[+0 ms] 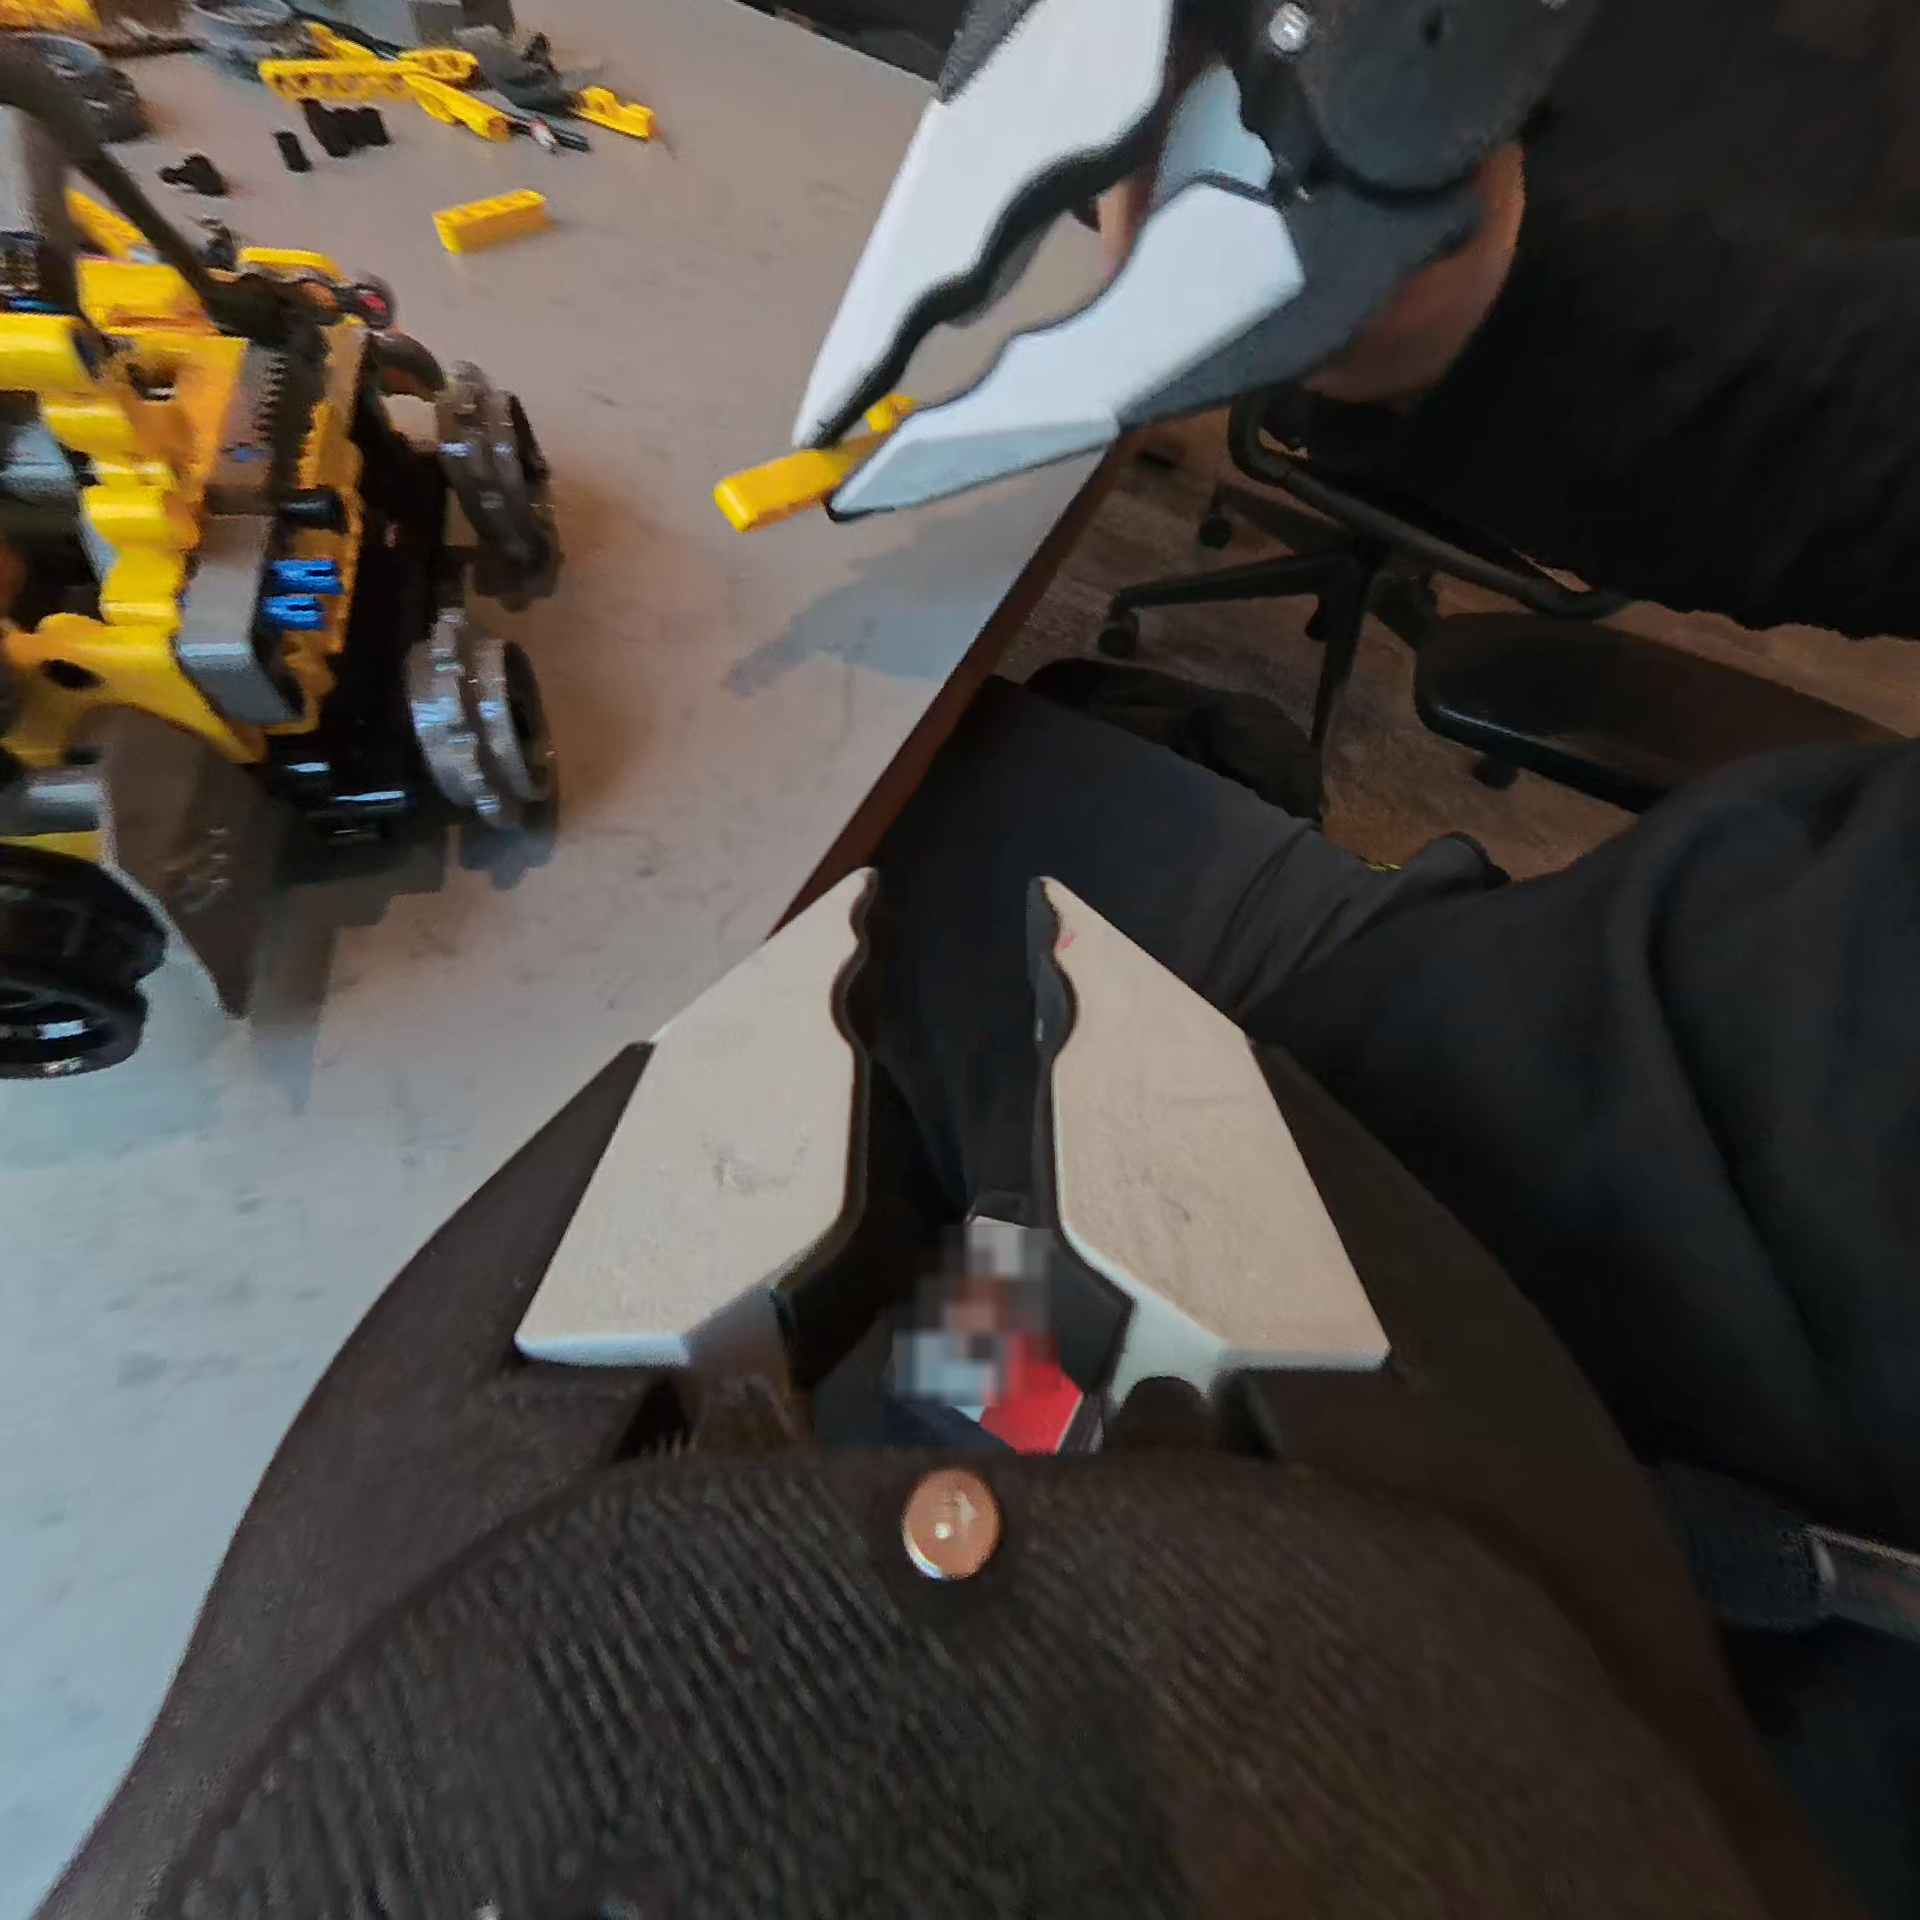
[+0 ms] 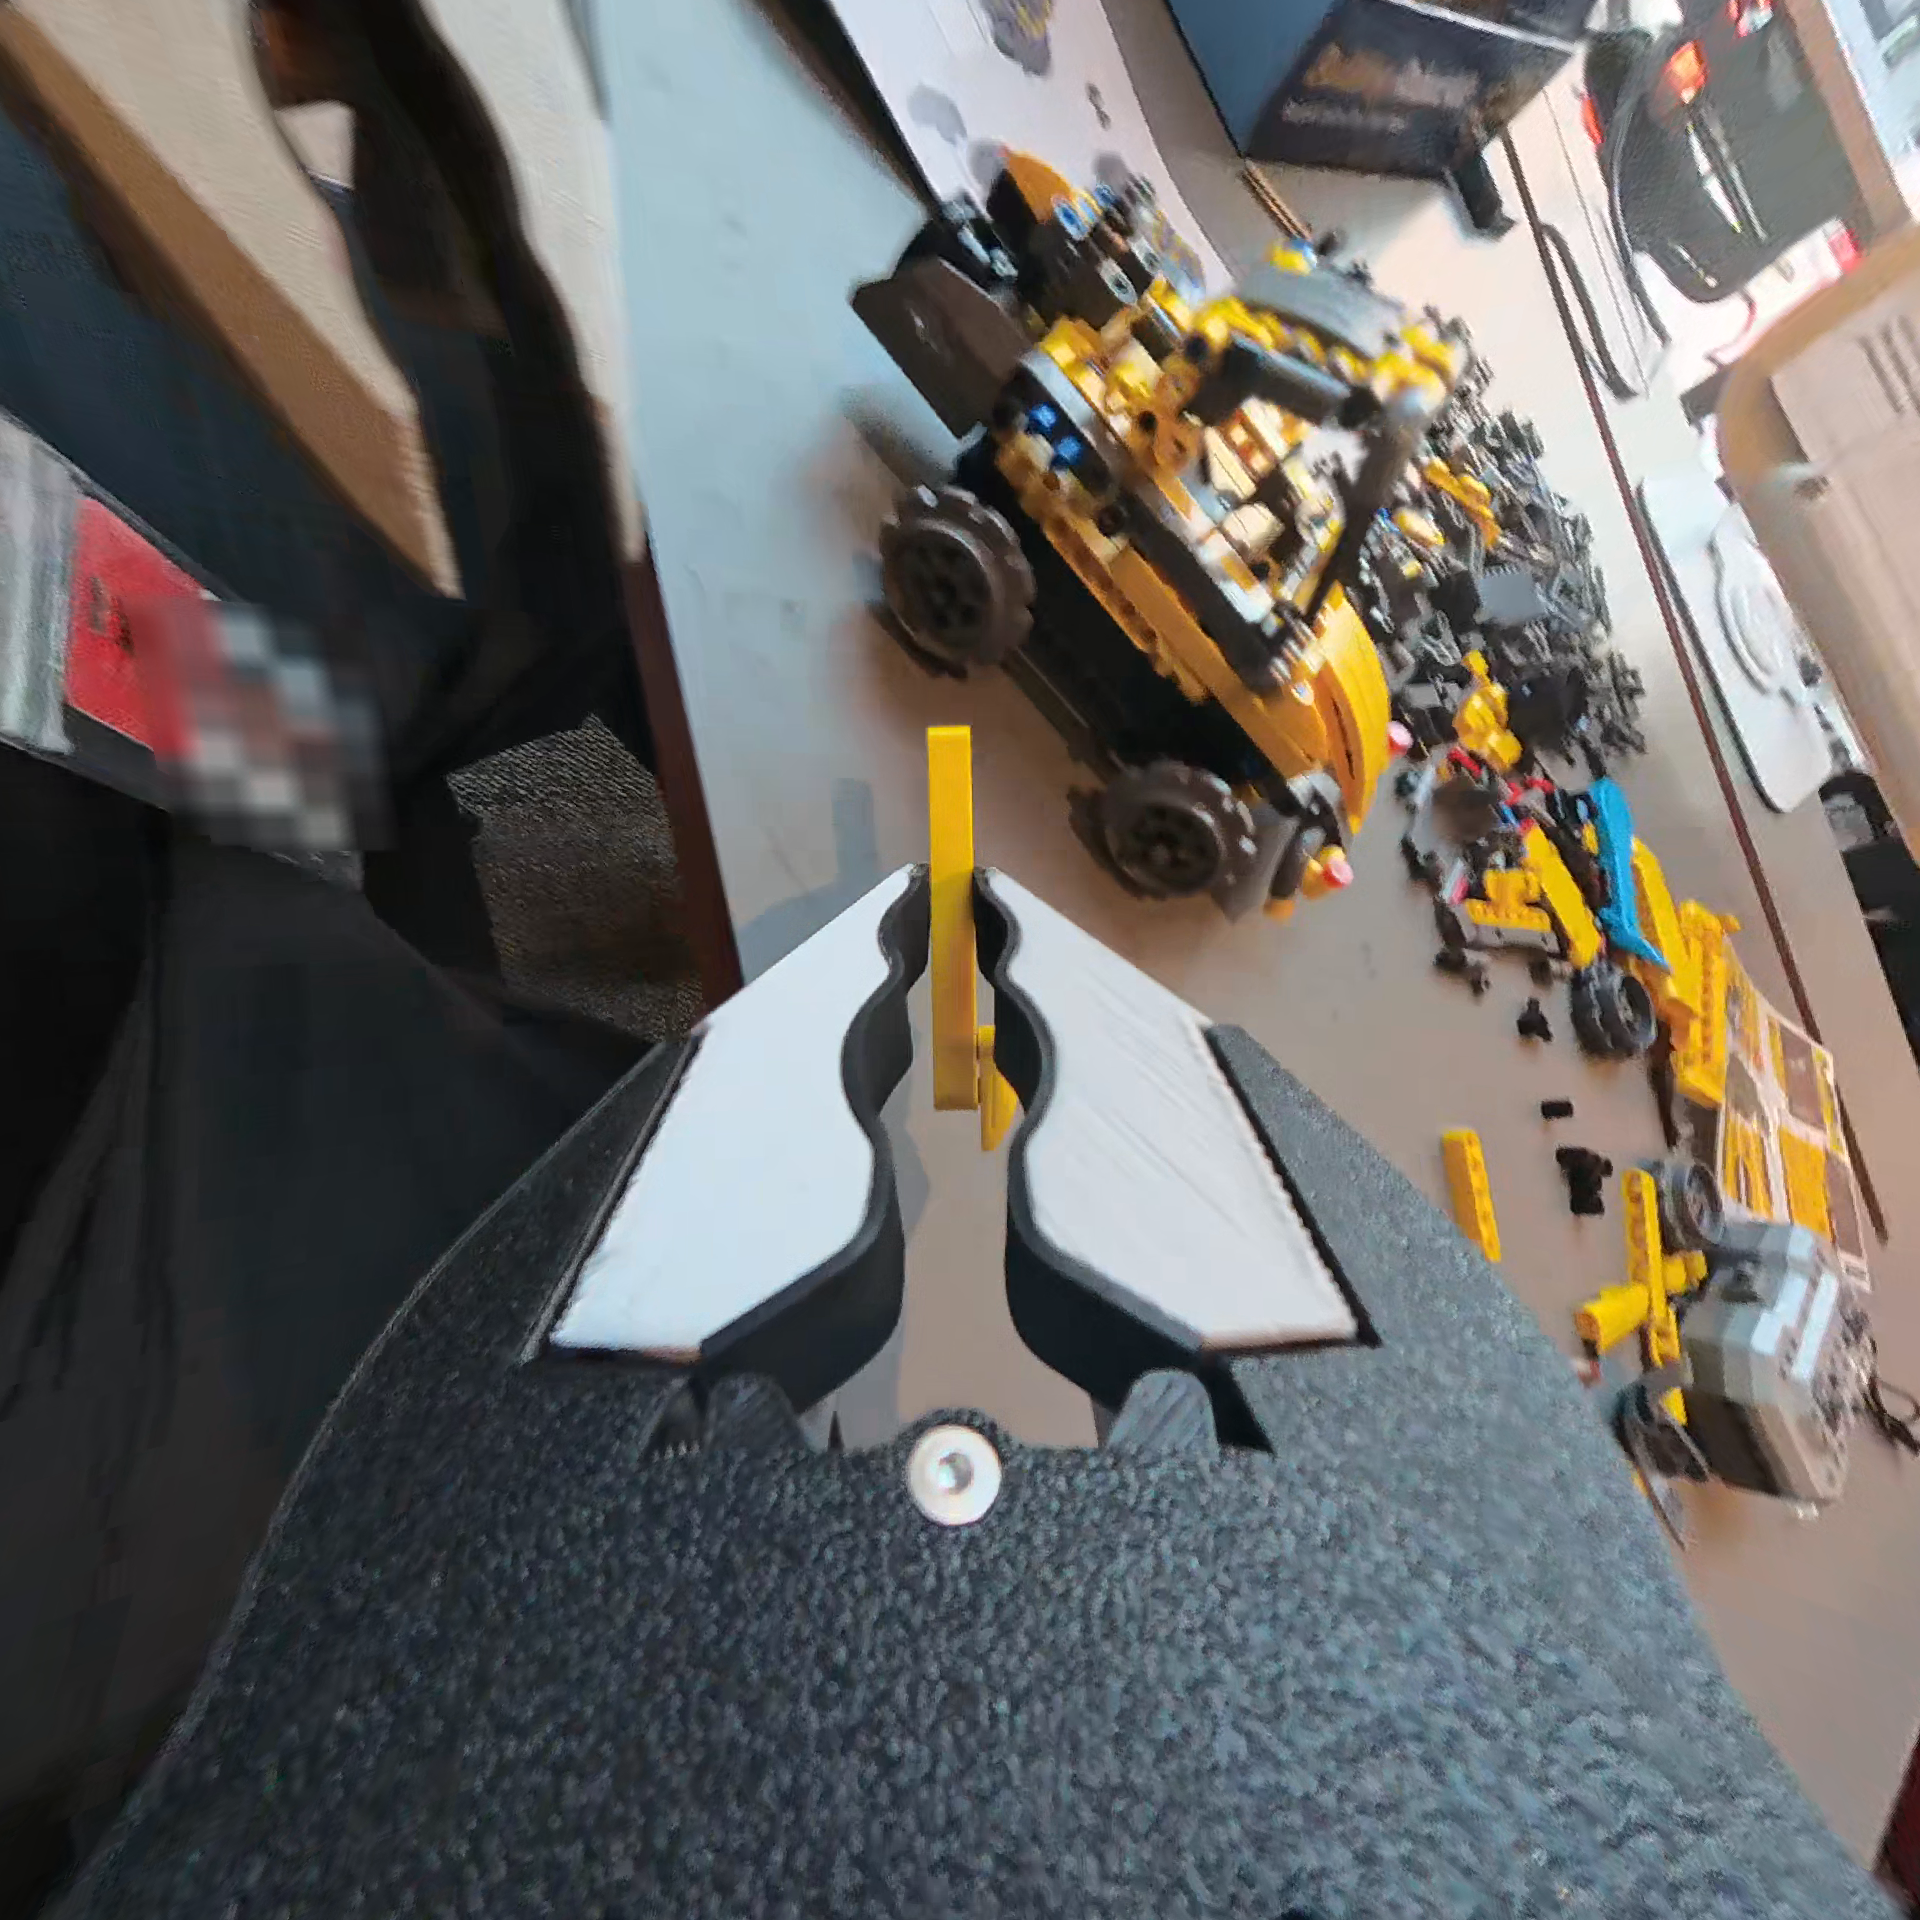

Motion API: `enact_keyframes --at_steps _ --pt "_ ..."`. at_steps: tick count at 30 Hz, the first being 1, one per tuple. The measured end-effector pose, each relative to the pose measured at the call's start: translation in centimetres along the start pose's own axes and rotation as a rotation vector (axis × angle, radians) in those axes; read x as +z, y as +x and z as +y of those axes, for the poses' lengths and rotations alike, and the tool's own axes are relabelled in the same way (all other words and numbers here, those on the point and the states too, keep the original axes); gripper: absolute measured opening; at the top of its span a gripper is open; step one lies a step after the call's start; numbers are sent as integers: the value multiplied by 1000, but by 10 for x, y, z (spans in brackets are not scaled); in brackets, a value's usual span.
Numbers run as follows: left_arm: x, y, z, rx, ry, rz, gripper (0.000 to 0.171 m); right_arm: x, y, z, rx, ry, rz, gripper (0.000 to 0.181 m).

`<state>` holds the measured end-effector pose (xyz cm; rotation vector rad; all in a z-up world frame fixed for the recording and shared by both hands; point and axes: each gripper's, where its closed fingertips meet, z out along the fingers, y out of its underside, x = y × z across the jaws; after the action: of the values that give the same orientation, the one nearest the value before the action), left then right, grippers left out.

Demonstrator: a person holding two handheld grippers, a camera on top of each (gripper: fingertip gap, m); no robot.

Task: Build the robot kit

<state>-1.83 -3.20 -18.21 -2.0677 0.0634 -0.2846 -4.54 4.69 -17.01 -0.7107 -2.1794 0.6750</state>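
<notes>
My right gripper (image 2: 951, 876) is shut on a flat yellow brick piece (image 2: 950, 810) and holds it above the grey table near its edge. The piece sticks out past the fingertips. The same gripper (image 1: 847, 462) and yellow piece (image 1: 784, 486) show in the left wrist view at upper right. My left gripper (image 1: 954, 883) is open and empty, held off the table edge over a person's dark trouser leg (image 1: 1143, 862). A yellow and black brick-built vehicle (image 1: 239, 582) with grey wheels stands on the table to its left; it also shows in the right wrist view (image 2: 1174, 540).
Loose yellow and black bricks (image 2: 1507, 665) and part-built assemblies (image 2: 1745, 1340) lie beyond the vehicle. A single yellow brick (image 1: 488, 218) and more loose parts (image 1: 416, 94) lie at the far end. The table edge (image 1: 935, 717) runs diagonally. An office chair (image 1: 1403, 582) stands off the table. My hands' fingertips stand some 9 centimeters from each other.
</notes>
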Motion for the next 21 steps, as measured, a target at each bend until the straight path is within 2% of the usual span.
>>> enact_keyframes --at_steps 7,13,17,21 --pt "-6 -20 -9 -71 51 -14 29 1 -35 -34 -122 63 -41 8" --pt "-10 -9 -17 -149 98 110 28 -4 -55 -53 -205 109 -77 7" --pt "-13 7 -21 -147 109 199 9 -6 -63 -60 -256 108 -69 8" --pt "-15 12 -20 -126 107 211 7 -7 -65 -62 -268 107 -53 8"
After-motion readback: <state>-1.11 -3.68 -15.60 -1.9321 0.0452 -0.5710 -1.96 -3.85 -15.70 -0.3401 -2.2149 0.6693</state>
